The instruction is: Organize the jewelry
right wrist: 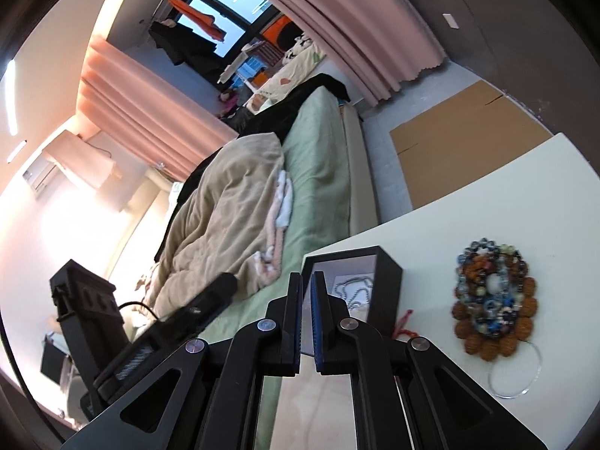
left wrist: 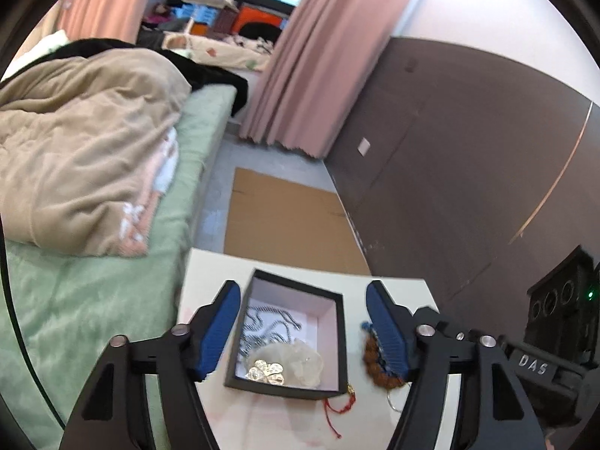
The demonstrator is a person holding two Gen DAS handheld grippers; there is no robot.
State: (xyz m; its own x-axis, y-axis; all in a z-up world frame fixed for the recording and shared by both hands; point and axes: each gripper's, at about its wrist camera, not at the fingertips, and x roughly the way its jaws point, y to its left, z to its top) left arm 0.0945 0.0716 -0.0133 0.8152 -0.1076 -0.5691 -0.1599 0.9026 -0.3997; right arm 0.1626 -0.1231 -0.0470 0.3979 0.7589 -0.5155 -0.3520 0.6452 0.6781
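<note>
A black jewelry box with a pale lining sits on a white table. Inside lie a silver chain, a gold flower piece and a clear bangle. My left gripper is open, its blue fingers astride the box. A red cord lies at the box's near corner. A pile of beaded bracelets and a clear ring lie right of the box. My right gripper is shut with nothing between the pads, just before the box's near wall.
A bed with a green sheet and beige blanket lies left of the table. Flat cardboard lies on the floor beyond the table. A dark wall panel runs along the right. Pink curtains hang at the back.
</note>
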